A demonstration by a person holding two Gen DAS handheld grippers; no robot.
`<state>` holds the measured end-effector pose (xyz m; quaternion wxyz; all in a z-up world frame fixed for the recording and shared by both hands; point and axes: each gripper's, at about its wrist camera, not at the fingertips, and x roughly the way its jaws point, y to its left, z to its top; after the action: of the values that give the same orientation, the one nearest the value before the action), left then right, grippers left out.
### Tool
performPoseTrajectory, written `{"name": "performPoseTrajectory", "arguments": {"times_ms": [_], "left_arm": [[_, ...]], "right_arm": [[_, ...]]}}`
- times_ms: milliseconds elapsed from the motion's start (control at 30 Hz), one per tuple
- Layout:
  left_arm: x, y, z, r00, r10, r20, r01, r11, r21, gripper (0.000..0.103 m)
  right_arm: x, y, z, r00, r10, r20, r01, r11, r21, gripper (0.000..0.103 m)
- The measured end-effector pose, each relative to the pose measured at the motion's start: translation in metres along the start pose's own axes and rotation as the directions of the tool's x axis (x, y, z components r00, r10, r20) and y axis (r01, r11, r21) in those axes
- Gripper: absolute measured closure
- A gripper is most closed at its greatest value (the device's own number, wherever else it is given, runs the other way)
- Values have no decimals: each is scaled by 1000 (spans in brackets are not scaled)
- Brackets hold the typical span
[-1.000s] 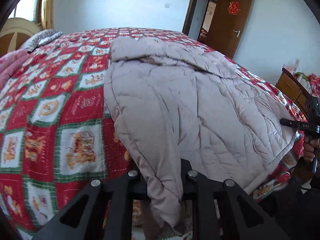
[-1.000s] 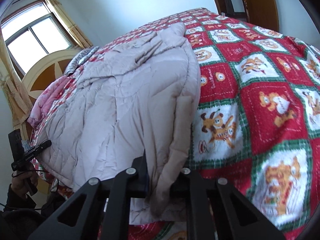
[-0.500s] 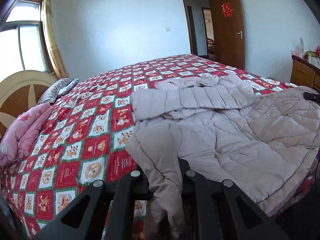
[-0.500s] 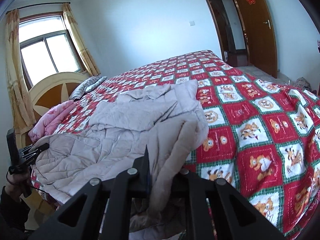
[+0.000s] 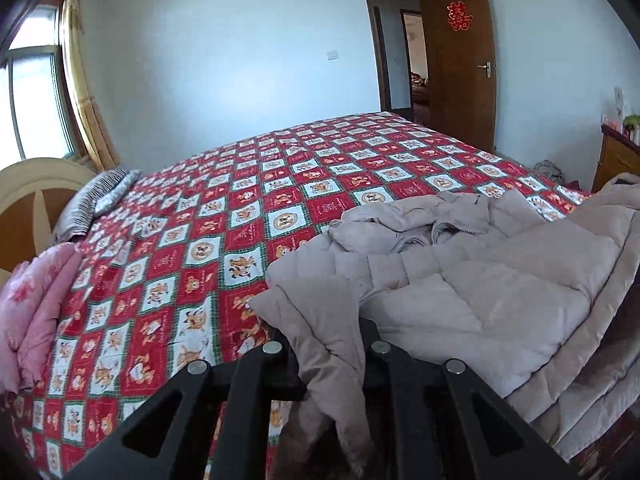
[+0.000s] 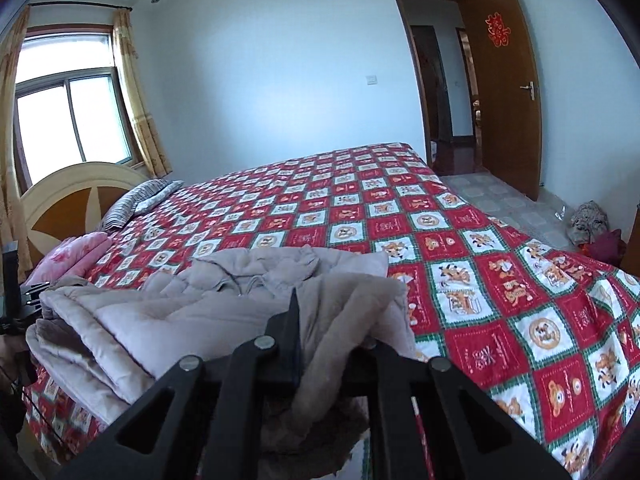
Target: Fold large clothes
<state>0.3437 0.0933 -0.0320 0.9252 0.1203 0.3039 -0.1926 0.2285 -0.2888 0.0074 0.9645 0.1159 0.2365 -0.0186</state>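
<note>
A beige quilted coat (image 5: 480, 300) lies on the near part of the bed's red patterned cover (image 5: 240, 208), its collar and zipper toward the far side. My left gripper (image 5: 326, 336) pinches a fold of the coat's edge; its jaws are opening slightly, with the fabric still pressed between them. In the right wrist view the same coat (image 6: 180, 320) is doubled into layers, and my right gripper (image 6: 332, 332) is shut on its other corner. The left gripper (image 6: 24, 300) shows at that view's left edge, level with the coat's lifted edge.
A pink folded quilt (image 5: 32, 304) and a striped pillow (image 5: 100, 196) lie by the headboard (image 6: 80, 200). A brown door (image 5: 460, 60) stands open at the far right. A wooden cabinet (image 5: 616, 156) and a bundle on the floor (image 6: 592, 220) are beside the bed.
Both grippers have risen and carried the coat's lower edge up and over its body. The coat now lies doubled in layers, and more of the room shows.
</note>
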Motion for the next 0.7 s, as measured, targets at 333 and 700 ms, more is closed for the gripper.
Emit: {"name": "performPoseTrajectory", "arguments": {"times_ms": [333, 700], "left_arm": [[54, 42, 56, 990, -133, -51, 129, 988, -82, 74], [94, 65, 71, 974, -220, 49, 226, 956, -185, 48]], "right_arm": [[93, -32, 40, 994, -45, -101, 49, 998, 36, 92], [178, -57, 33, 969, -70, -238, 89, 994, 71, 92]]}}
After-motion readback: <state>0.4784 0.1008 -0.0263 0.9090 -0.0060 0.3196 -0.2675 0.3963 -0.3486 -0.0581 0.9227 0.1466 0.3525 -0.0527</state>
